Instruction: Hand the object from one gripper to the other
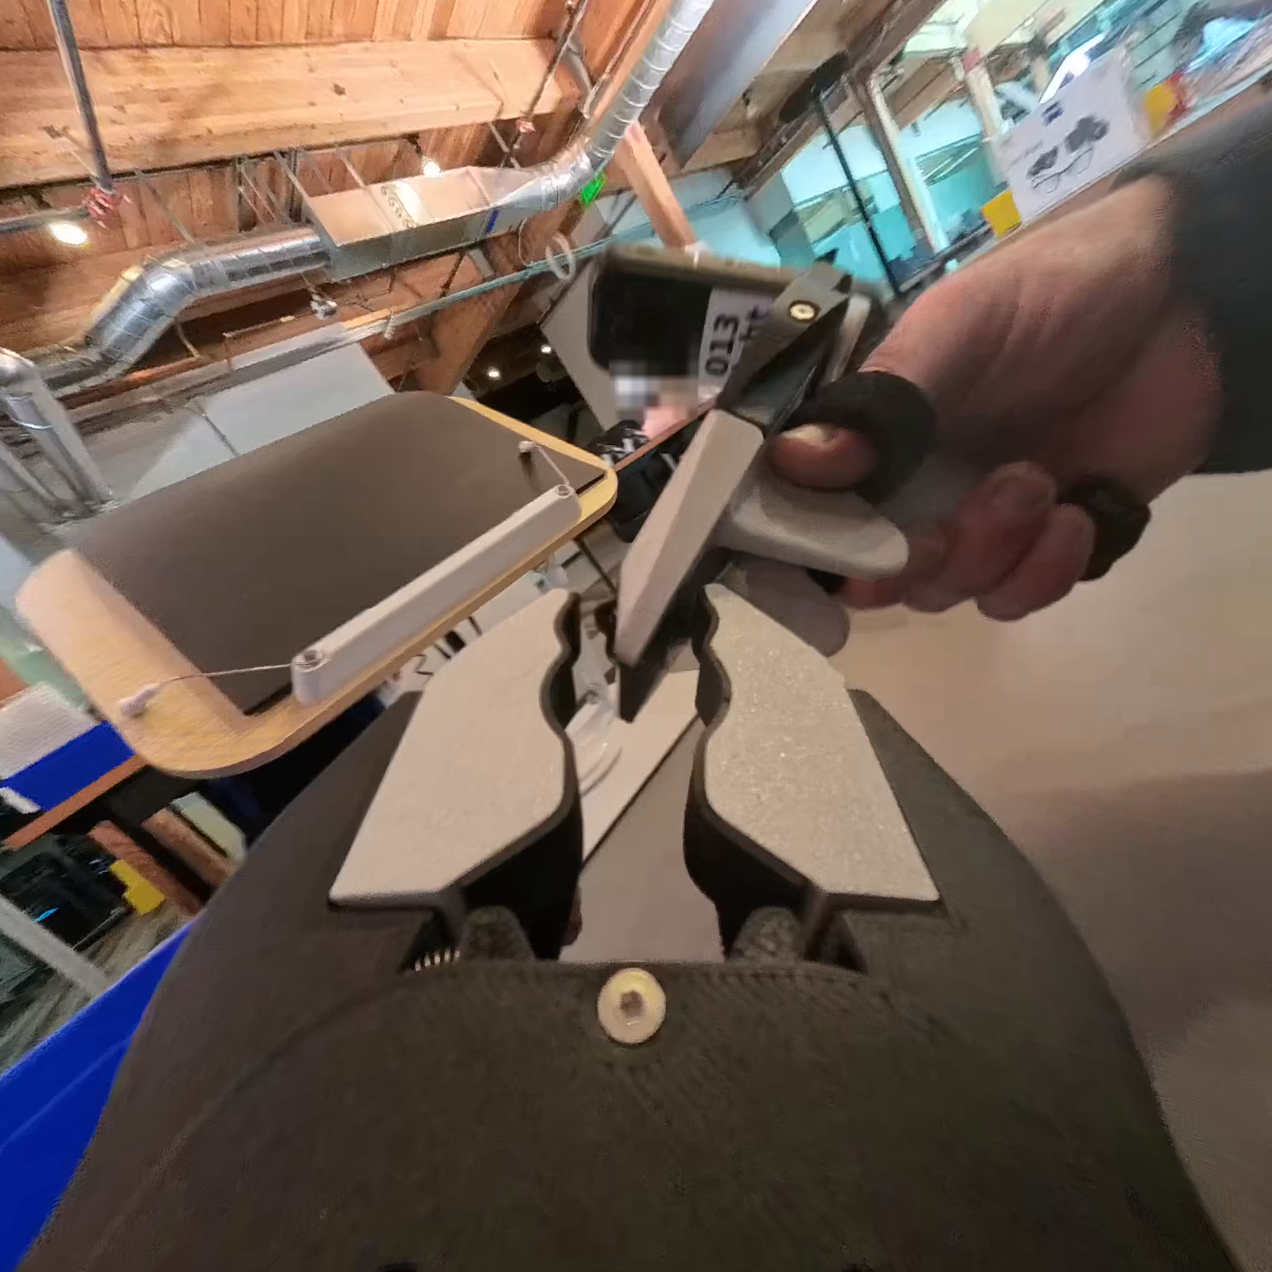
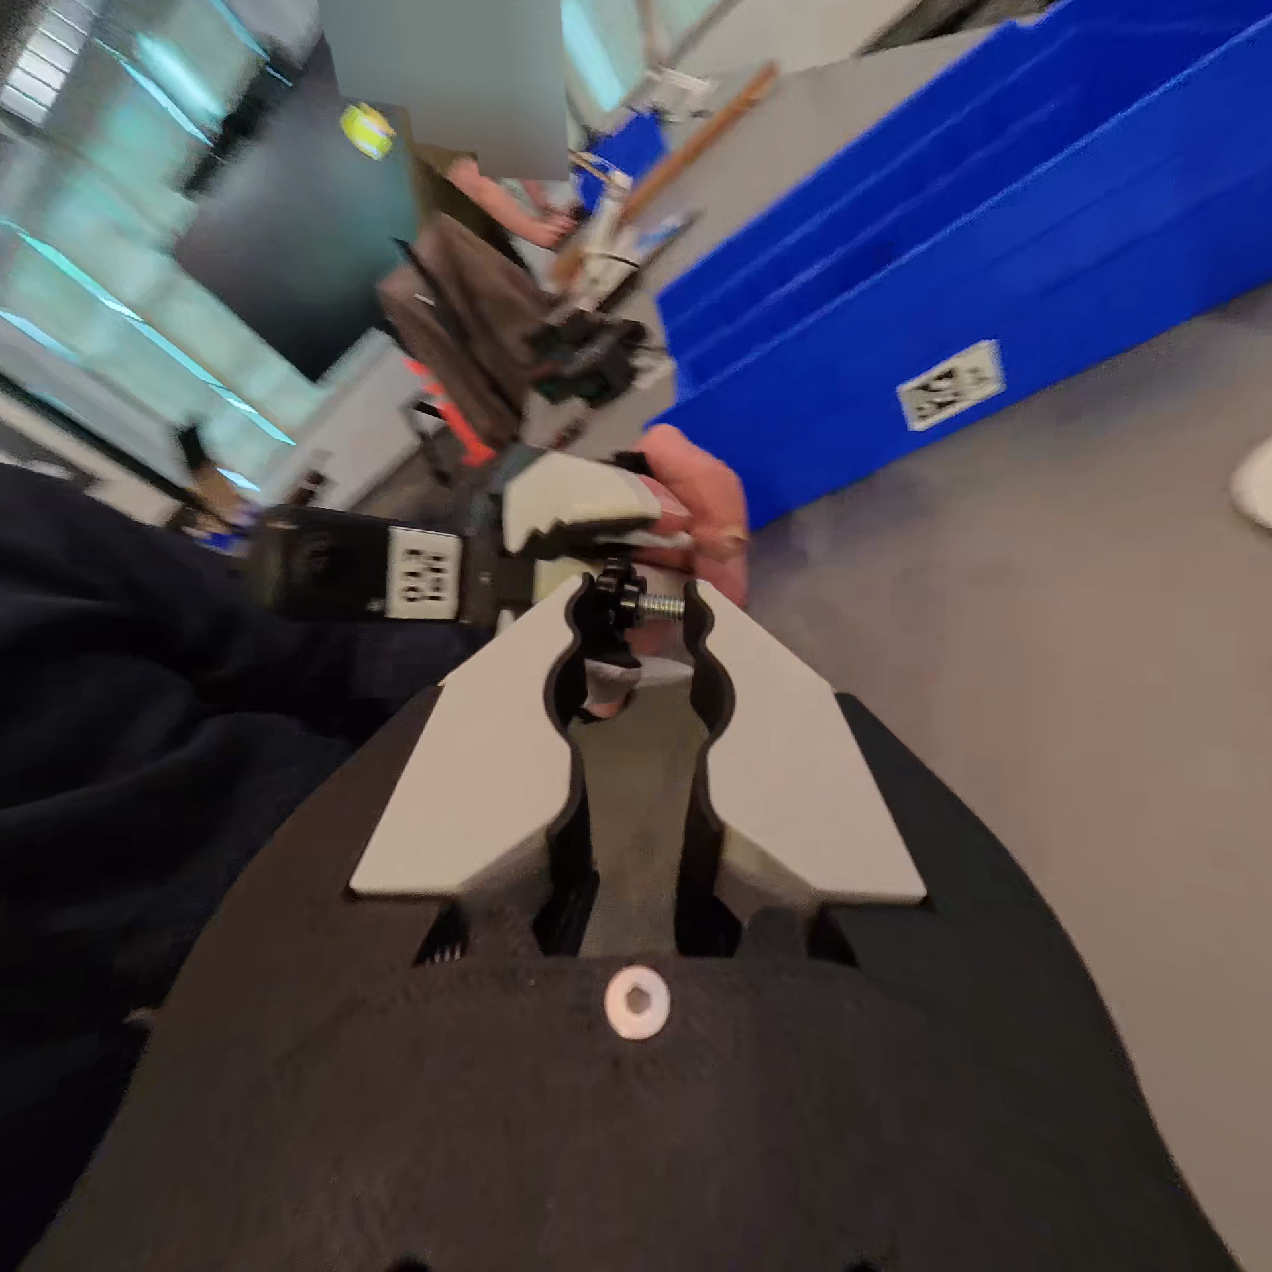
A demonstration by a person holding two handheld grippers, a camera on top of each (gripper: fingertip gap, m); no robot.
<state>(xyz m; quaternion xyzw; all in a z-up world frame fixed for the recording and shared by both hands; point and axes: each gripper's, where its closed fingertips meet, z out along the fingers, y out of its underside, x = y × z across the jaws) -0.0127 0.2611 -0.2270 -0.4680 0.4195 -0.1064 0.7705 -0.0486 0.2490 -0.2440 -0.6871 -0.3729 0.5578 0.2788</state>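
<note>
Knob screw (image 2: 625, 600): where is it, and what could go wrong?

It is in the air above the grey surface (image 2: 1032, 723), off from the blue bin (image 2: 963, 289). The right tool (image 2: 637, 612) seems to pinch it end to end at the very tips, black knob against one tip, thread against the other. The left tool (image 1: 637, 619) is spread, with one of the right tool's fingers poking in between its tips.

The risk?

I'd judge the hold thin. The tools are crowded together, so a nudge could roll the screw out, and it would drop to the surface. If the left tool closed now, it might catch the finger rather than the screw.

Do the views differ?

Only the right wrist view shows the screw. The left wrist view hides it but shows the left tool's gap.
</note>
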